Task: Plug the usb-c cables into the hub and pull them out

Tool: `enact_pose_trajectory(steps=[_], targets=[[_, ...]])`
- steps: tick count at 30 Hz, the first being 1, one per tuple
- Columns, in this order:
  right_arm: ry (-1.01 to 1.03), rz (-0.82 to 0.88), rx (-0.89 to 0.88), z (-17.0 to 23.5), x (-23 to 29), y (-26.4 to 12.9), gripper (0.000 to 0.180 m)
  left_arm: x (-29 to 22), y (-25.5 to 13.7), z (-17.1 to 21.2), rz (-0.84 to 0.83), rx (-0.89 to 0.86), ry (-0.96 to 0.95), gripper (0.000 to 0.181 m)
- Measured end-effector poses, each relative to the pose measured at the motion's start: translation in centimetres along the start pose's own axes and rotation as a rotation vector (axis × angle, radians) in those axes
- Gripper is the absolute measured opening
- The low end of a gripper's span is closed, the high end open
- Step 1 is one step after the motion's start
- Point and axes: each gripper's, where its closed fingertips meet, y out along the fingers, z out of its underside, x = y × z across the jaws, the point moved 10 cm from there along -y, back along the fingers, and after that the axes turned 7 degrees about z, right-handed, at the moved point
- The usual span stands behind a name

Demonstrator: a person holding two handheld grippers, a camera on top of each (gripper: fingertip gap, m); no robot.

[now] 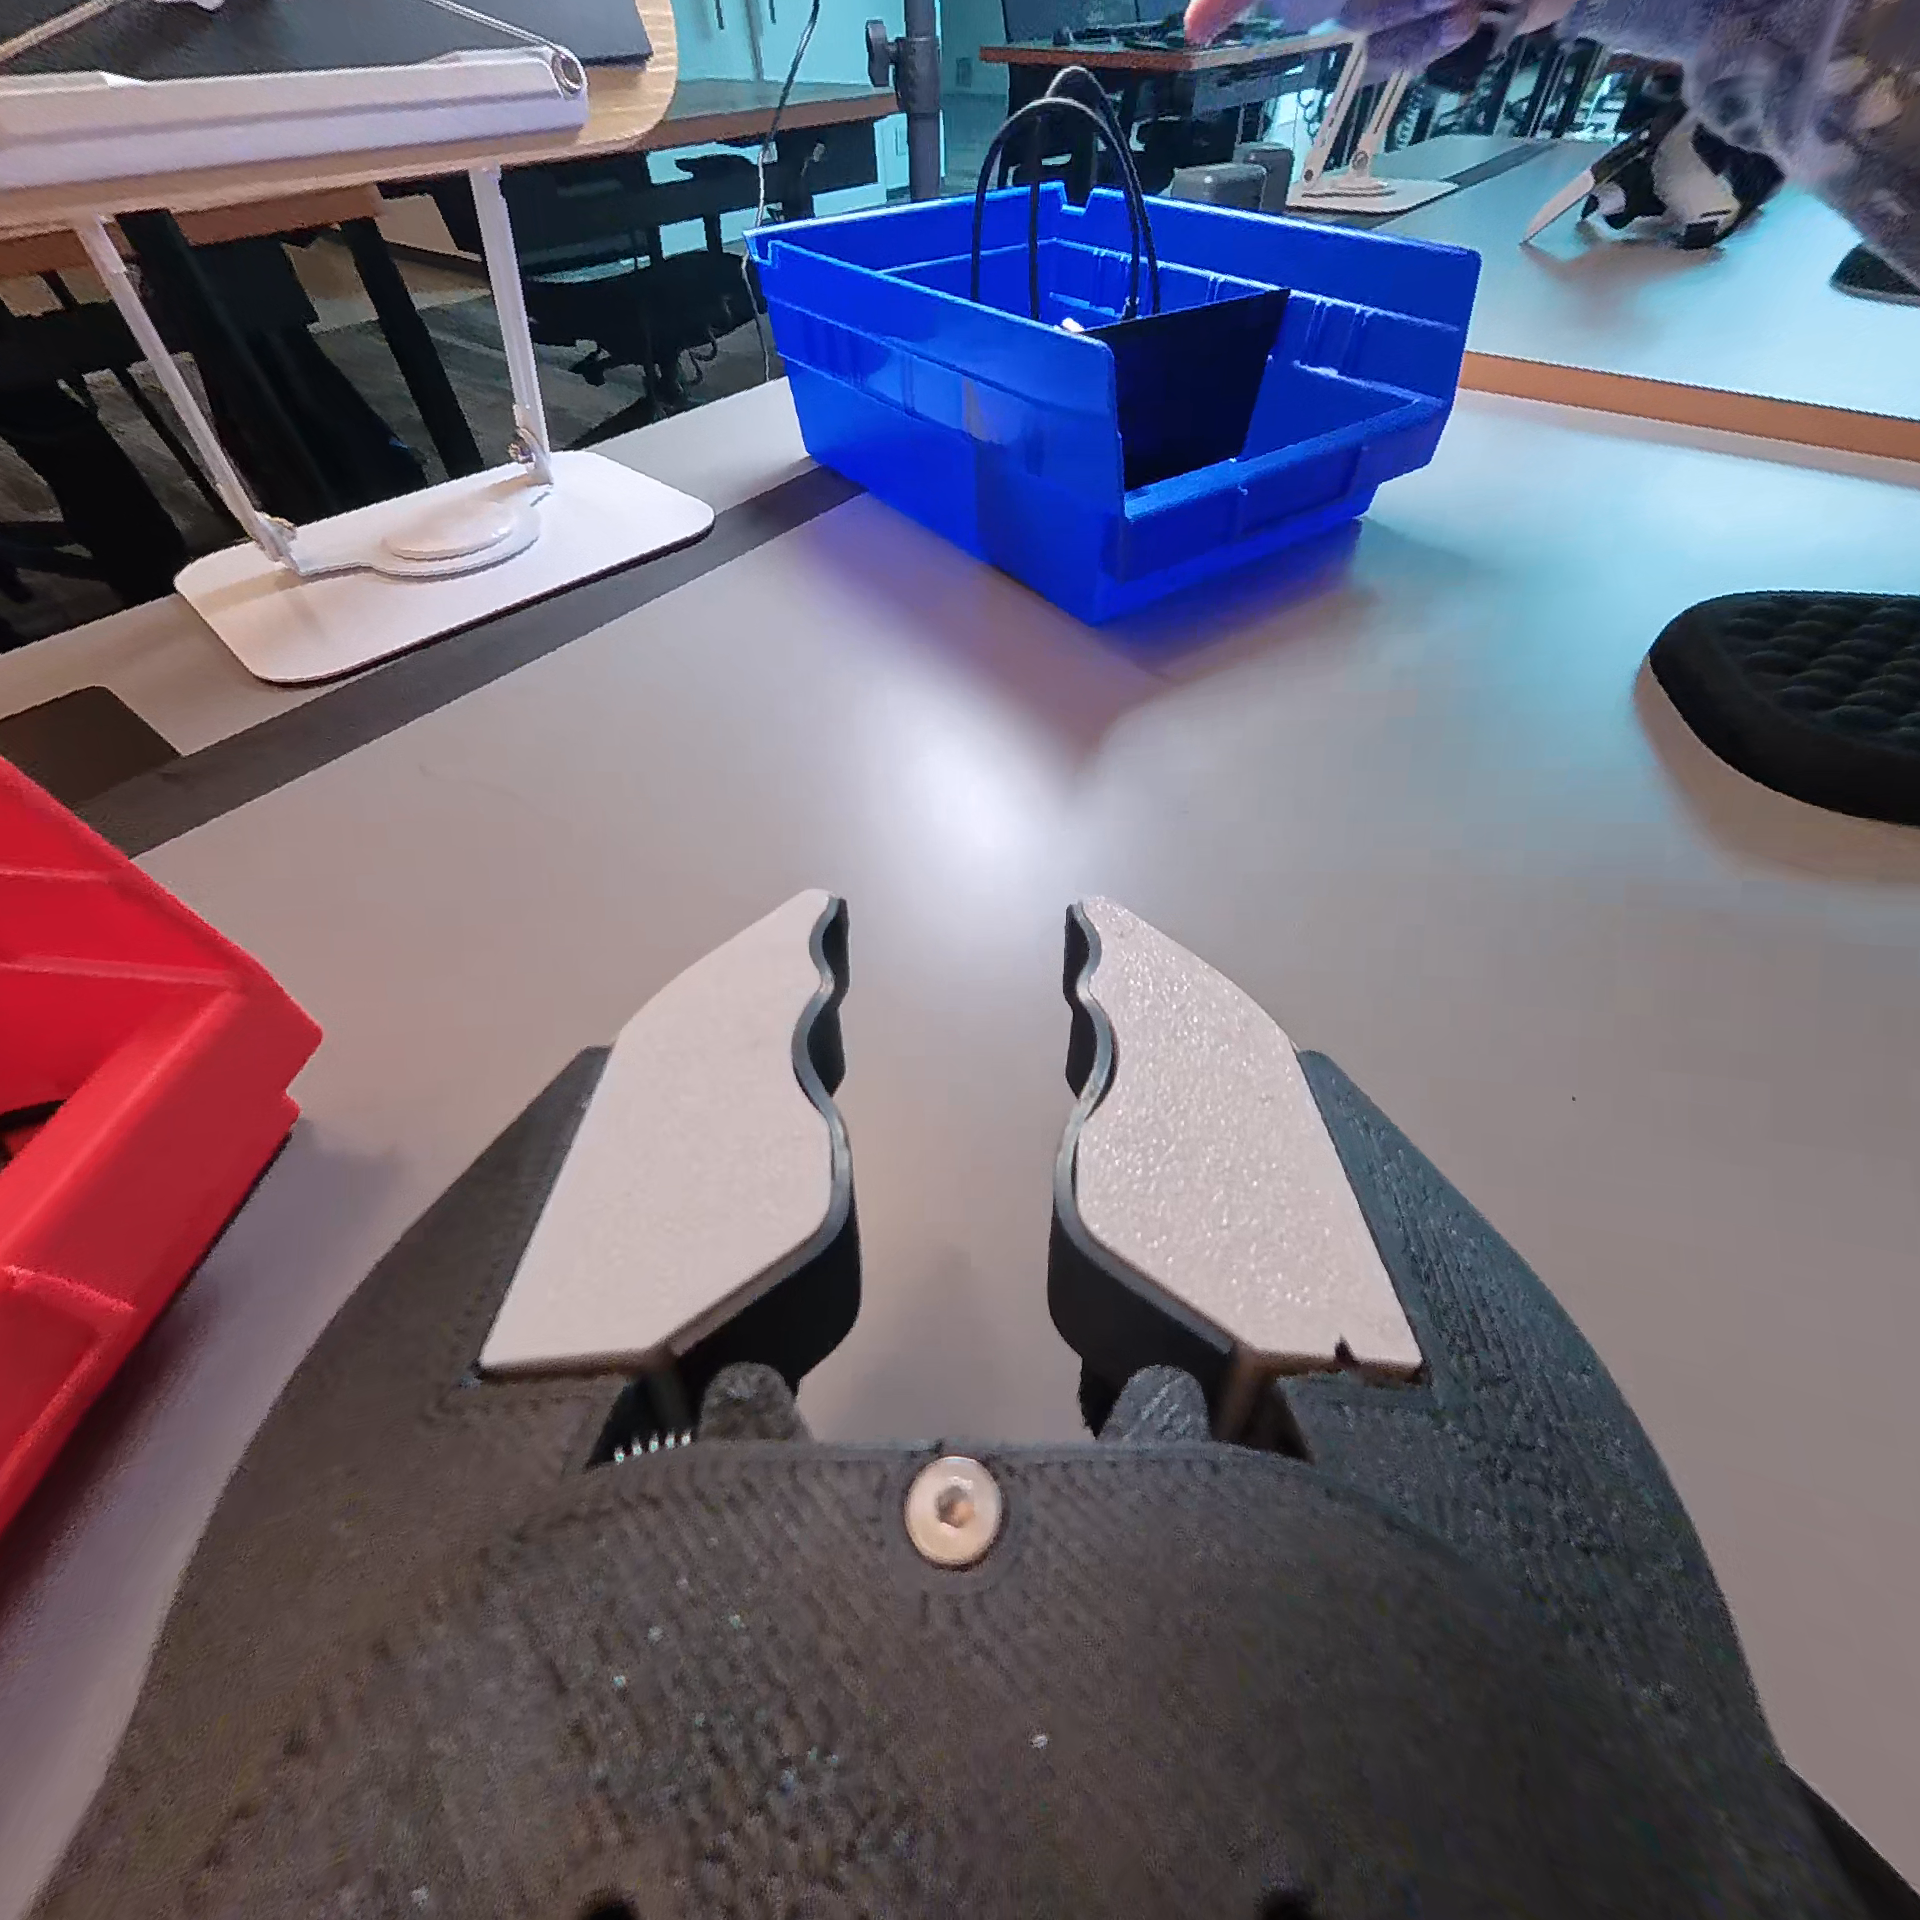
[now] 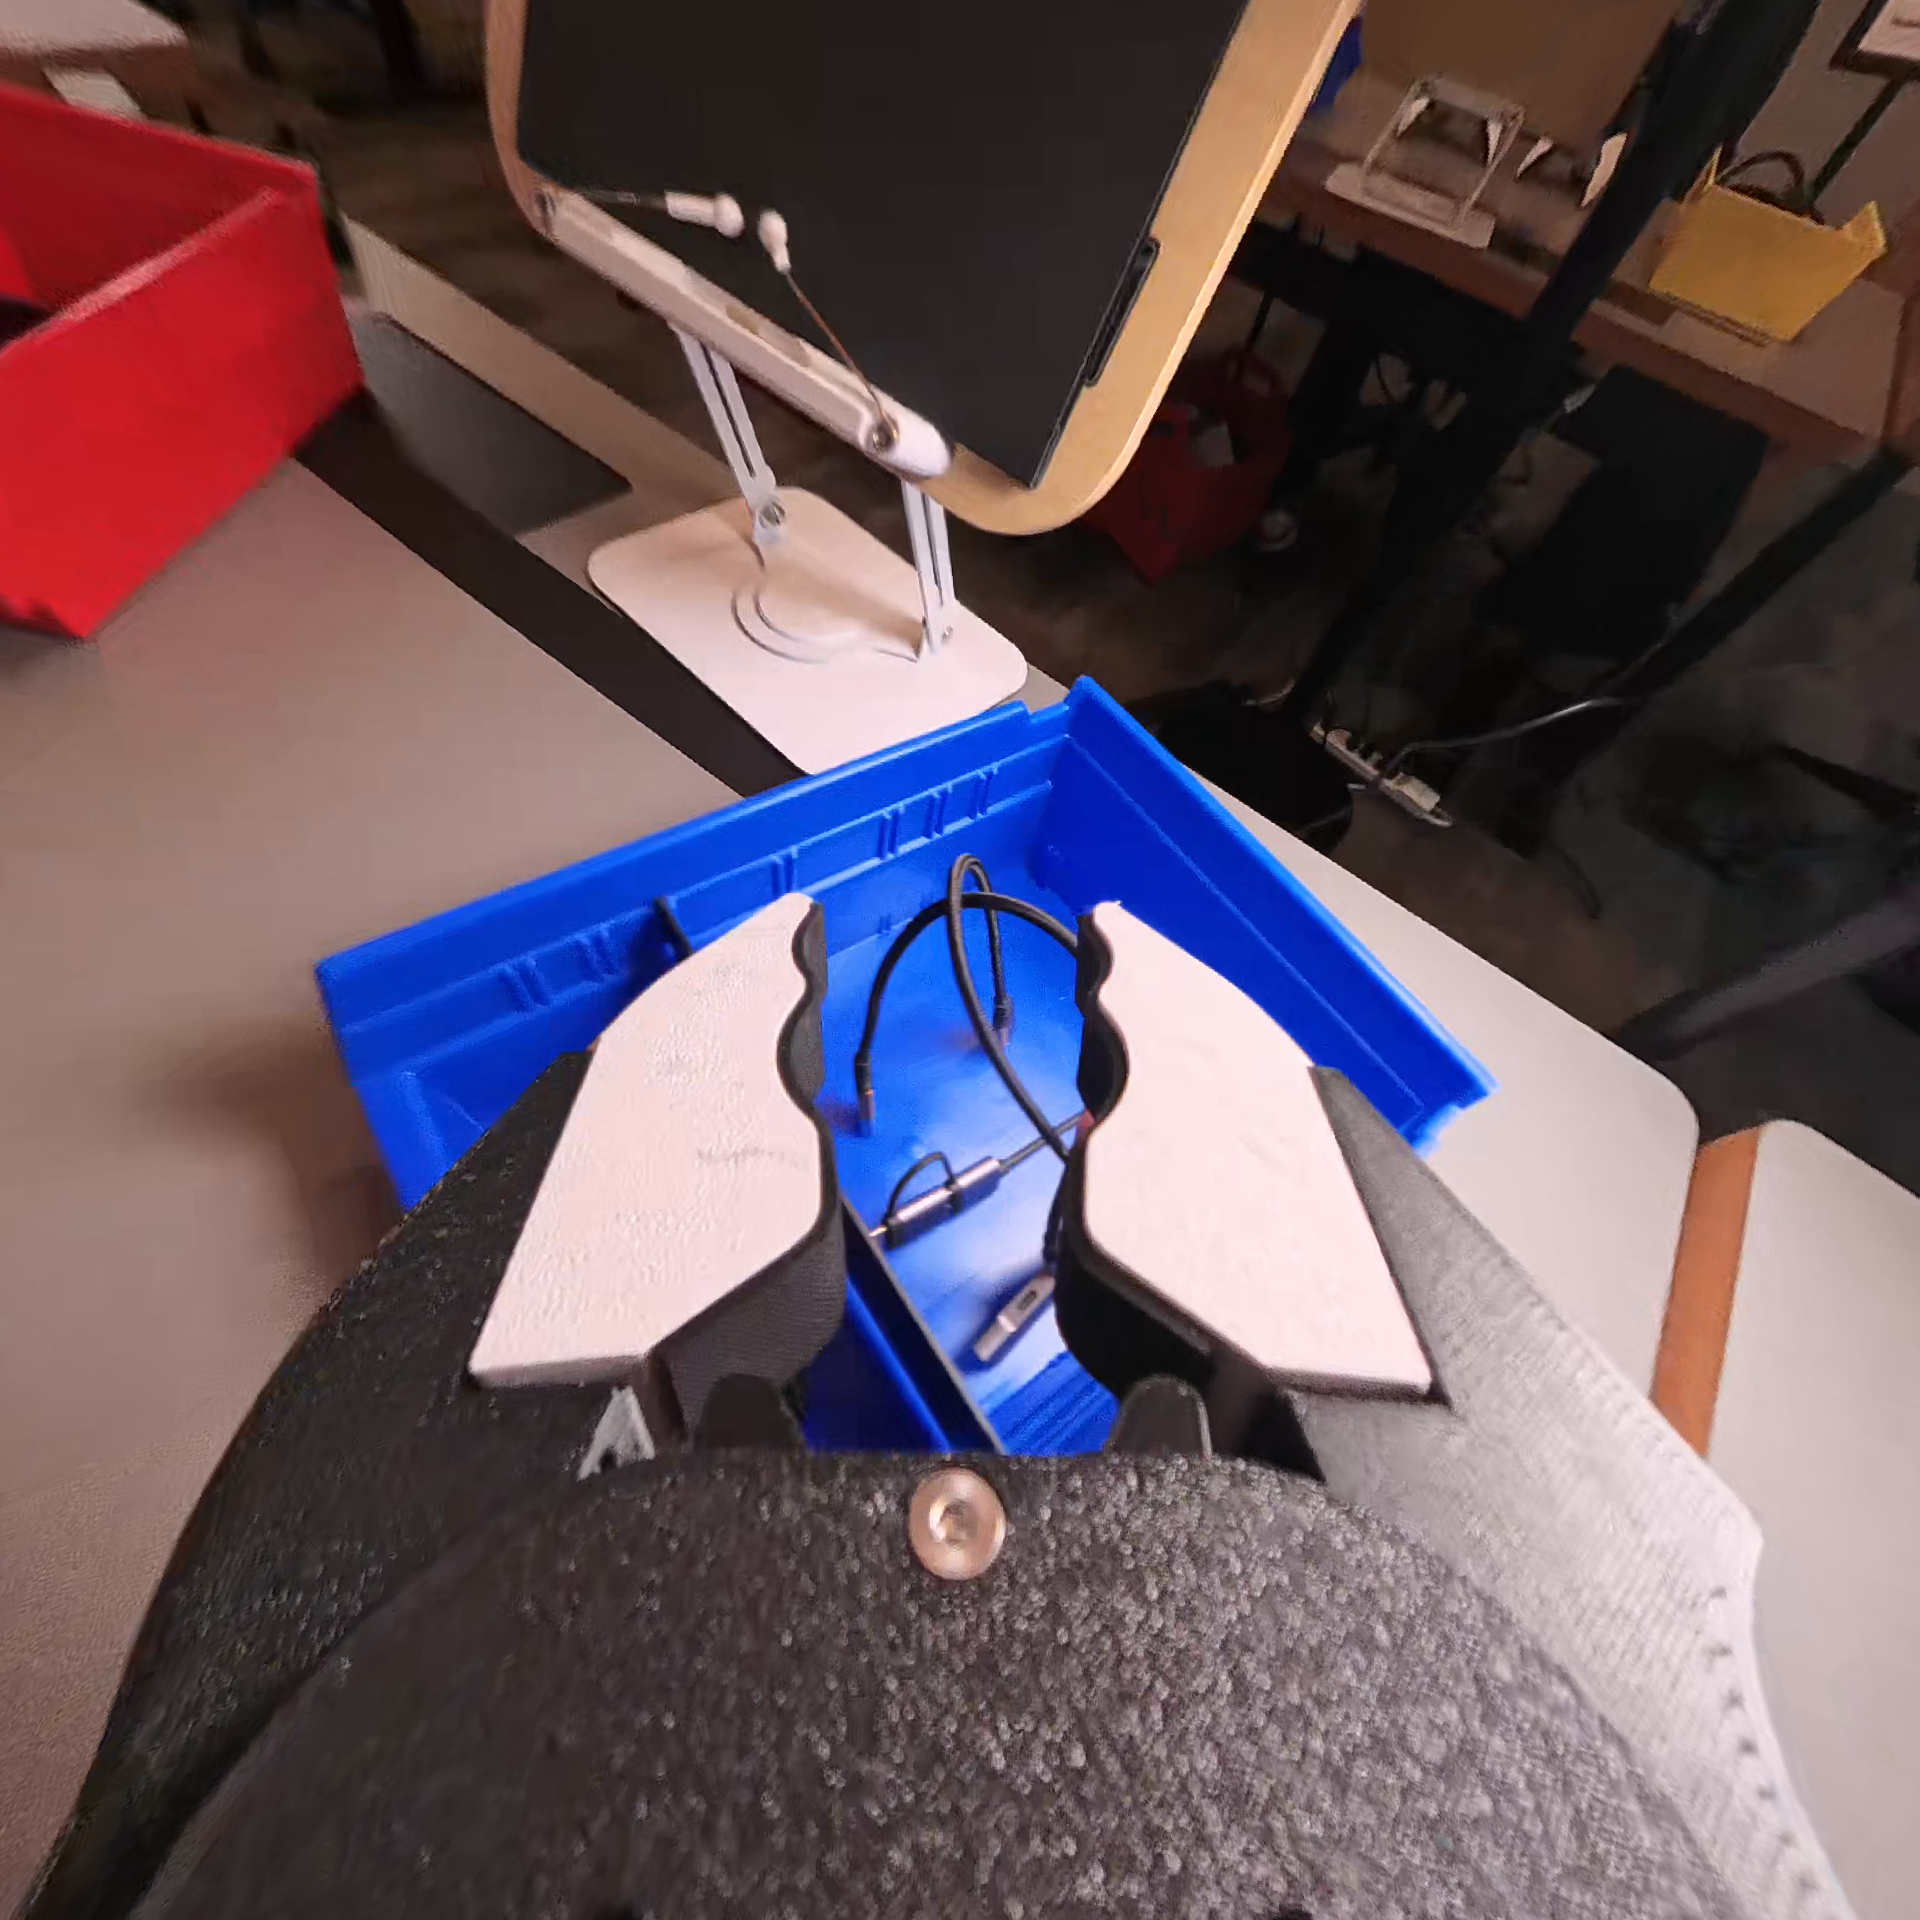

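A blue bin (image 1: 935, 436) stands on the grey table ahead of my left gripper (image 1: 956, 914), which is open, empty and low over the table. Black cables (image 1: 1039, 187) loop up out of the bin behind a black divider (image 1: 1190, 384). My right gripper (image 2: 945, 914) is open and empty, held above the same blue bin (image 2: 582, 977) and looking down into it. Inside lie black USB-C cables (image 2: 883, 987) with loose plug ends, a small grey hub (image 2: 940, 1195) and another grey metal connector (image 2: 1008, 1320). Nothing is between the fingers of either gripper.
A red bin (image 1: 114, 1091) sits at the left, also in the right wrist view (image 2: 135, 343). A white tablet stand (image 1: 436, 561) holding a dark screen (image 2: 862, 187) stands beyond the blue bin. A black mesh pad (image 1: 1808, 696) lies at the right. A person's sleeve (image 1: 1829, 94) is at top right. My right fingertips sit around 40 cm from my left ones. My right gripper is the nearer one to the grey metal connector (image 2: 1008, 1320): about 20 cm, against 45 cm.
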Motion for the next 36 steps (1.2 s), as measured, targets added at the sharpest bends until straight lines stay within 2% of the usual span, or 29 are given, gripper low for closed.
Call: enact_pose_trajectory(steps=[8,15,19,28,36], targets=[[0.174,0.001,-0.249,2.4,6.1,-5.2,0.04,0.2,-0.5,-0.4,-0.034,-0.026,-0.005,0.04],[0.282,-0.056,-0.346,8.2,14.6,-3.9,0.039,1.2,-1.5,-0.7,-0.097,-0.063,-0.034,0.04],[0.213,-0.101,-0.34,9.5,17.4,-3.0,0.039,3.1,-3.0,-1.4,-0.194,-0.091,-0.039,0.041],[0.185,-0.157,-0.347,9.9,19.5,-2.8,0.037,9.9,-8.9,-6.7,-0.381,-0.061,-0.079,0.04],[0.193,-0.115,-0.401,9.7,18.8,-3.9,0.036,17.4,-10.5,-11.2,-0.459,0.172,-0.083,0.044]])
